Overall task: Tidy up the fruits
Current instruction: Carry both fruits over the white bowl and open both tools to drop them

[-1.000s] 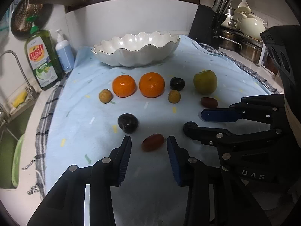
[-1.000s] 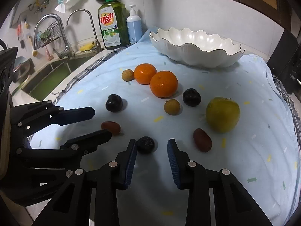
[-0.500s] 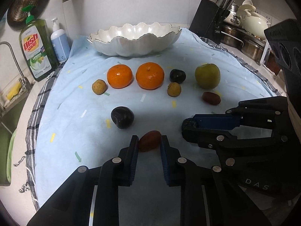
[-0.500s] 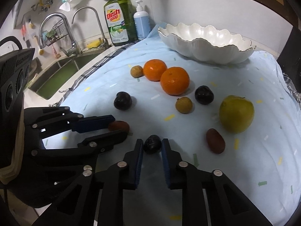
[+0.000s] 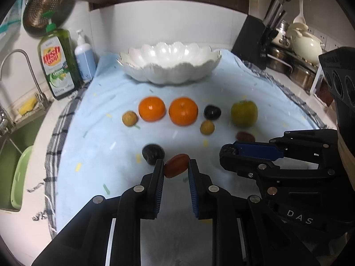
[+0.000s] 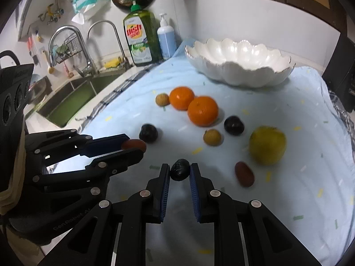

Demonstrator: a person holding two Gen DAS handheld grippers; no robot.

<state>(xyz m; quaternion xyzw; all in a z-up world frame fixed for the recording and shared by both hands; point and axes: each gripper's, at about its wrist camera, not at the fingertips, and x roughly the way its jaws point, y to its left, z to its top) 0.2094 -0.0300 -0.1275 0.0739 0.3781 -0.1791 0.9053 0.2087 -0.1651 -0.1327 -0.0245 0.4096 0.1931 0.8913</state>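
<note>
My left gripper (image 5: 176,168) is shut on a small red oval fruit (image 5: 176,165), lifted a little above the light blue cloth (image 5: 93,137). My right gripper (image 6: 179,170) is shut on a small wrinkled black fruit (image 6: 180,169), also lifted slightly. On the cloth lie two oranges (image 5: 152,109) (image 5: 183,111), a green apple (image 5: 244,113), two dark plums (image 5: 153,153) (image 5: 212,112), two small tan fruits (image 5: 129,118) (image 5: 207,127) and another red oval fruit (image 6: 244,174). A white scalloped bowl (image 5: 169,62) stands empty at the back.
A green dish soap bottle (image 5: 58,64) and a blue pump bottle (image 5: 85,63) stand at the back left beside the sink (image 6: 68,99). A knife block (image 5: 253,42) and pots (image 5: 297,71) stand at the back right.
Both grippers closed from open onto their fruits, the left on the red one and the right on the black one, and have risen slightly off the cloth.
</note>
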